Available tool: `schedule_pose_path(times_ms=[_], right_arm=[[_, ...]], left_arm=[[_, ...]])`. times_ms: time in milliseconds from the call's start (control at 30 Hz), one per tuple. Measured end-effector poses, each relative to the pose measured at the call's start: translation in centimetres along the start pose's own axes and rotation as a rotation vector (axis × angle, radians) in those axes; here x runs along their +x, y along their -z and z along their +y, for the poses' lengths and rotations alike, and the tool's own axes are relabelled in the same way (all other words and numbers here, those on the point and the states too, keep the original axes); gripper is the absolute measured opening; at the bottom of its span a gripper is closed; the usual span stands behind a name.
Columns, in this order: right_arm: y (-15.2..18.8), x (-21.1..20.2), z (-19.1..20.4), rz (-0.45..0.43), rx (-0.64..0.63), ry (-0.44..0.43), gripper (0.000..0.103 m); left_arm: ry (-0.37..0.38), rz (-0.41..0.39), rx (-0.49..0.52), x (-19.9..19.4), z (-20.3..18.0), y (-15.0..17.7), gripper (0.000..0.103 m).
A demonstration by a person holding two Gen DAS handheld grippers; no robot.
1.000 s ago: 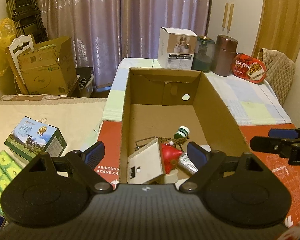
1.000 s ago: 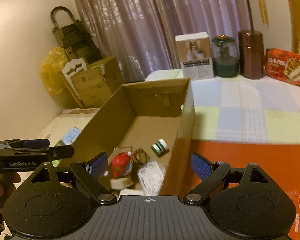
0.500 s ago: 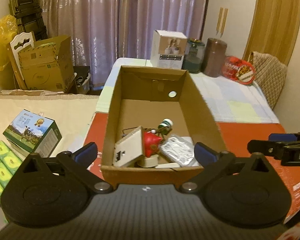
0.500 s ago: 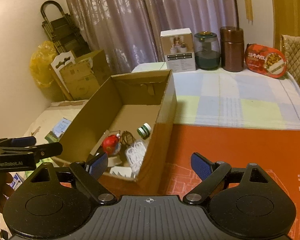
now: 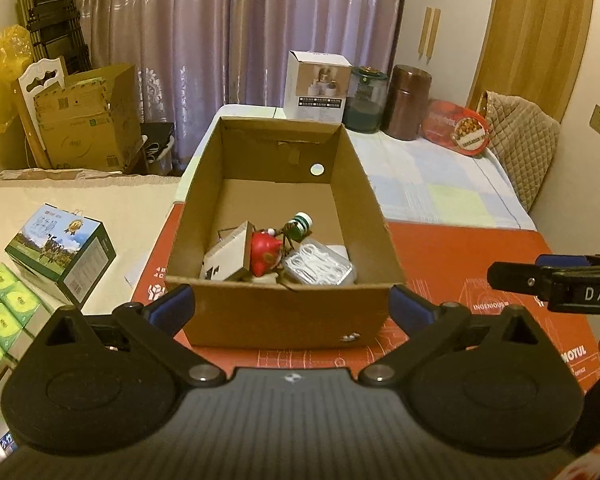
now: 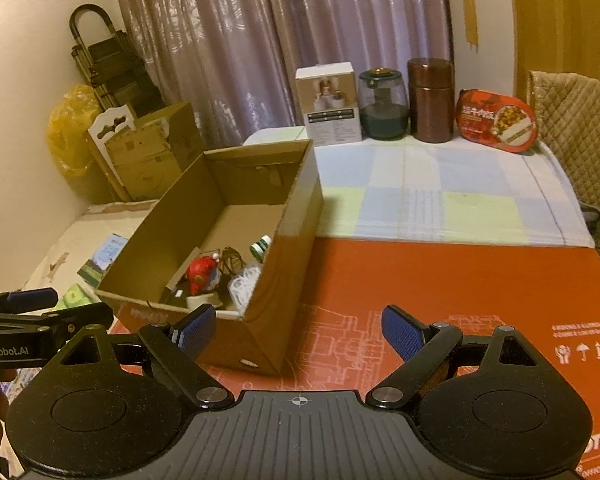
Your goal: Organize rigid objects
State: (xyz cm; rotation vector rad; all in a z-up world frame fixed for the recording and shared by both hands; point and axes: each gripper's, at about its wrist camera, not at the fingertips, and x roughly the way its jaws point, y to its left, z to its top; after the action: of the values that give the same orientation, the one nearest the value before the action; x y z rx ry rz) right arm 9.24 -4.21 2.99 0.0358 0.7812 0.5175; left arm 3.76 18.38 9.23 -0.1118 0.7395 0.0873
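Note:
An open cardboard box (image 5: 204, 312) stands on a red flattened carton (image 5: 452, 264). Inside it lie a red round toy (image 5: 264, 254), a small cardboard piece (image 5: 228, 258), a green-and-white capped bottle (image 5: 300, 226) and a clear plastic pack (image 5: 320, 268). The box (image 6: 284, 280) and the red toy (image 6: 200, 274) also show in the right wrist view. My left gripper (image 5: 290, 306) is open and empty, just before the box's near wall. My right gripper (image 6: 300, 330) is open and empty, at the box's near right corner above the carton.
At the back of a checked cloth (image 6: 440, 196) stand a white carton (image 6: 332, 108), a green glass jar (image 6: 382, 104), a brown canister (image 6: 430, 100) and a red food tray (image 6: 496, 120). A milk box (image 5: 60, 250) and green packs (image 5: 0, 312) lie left.
Both grippers have pulled back and up from the box, so the whole box now shows. The things inside have not moved.

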Motion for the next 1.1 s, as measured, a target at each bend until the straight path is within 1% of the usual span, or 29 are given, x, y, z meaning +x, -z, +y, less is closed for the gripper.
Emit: schedule_pose_path(times_ms=[167, 433, 633, 833, 1100], right_arm=[[0.9, -1.3, -0.3, 0.001, -0.009, 0.011, 0.087], [2.1, -2.4, -0.1, 0.014, -0.030, 0.018, 0.087], [2.9, -2.6, -0.2, 0.031, -0.033, 0.021, 0.087], [3.8, -2.9, 0.2, 0.039, -0.045, 0.024, 0.087], [4.3, -2.6, 0.7, 0.049, -0.053, 0.023, 0.087]], left_arm=[[0.017, 0.006, 0.000, -0.8, -0.6, 0.5, 0.100], [-0.001, 0.032, -0.021, -1.3, -0.8, 1.4, 0.100], [-0.031, 0.050, 0.004, -1.3, -1.1, 2.0, 0.100], [-0.032, 0.055, 0.018, -1.3, -1.4, 2.3, 0.100], [-0.034, 0.054, 0.046, -1.1, -2.0, 2.6, 0.101]])
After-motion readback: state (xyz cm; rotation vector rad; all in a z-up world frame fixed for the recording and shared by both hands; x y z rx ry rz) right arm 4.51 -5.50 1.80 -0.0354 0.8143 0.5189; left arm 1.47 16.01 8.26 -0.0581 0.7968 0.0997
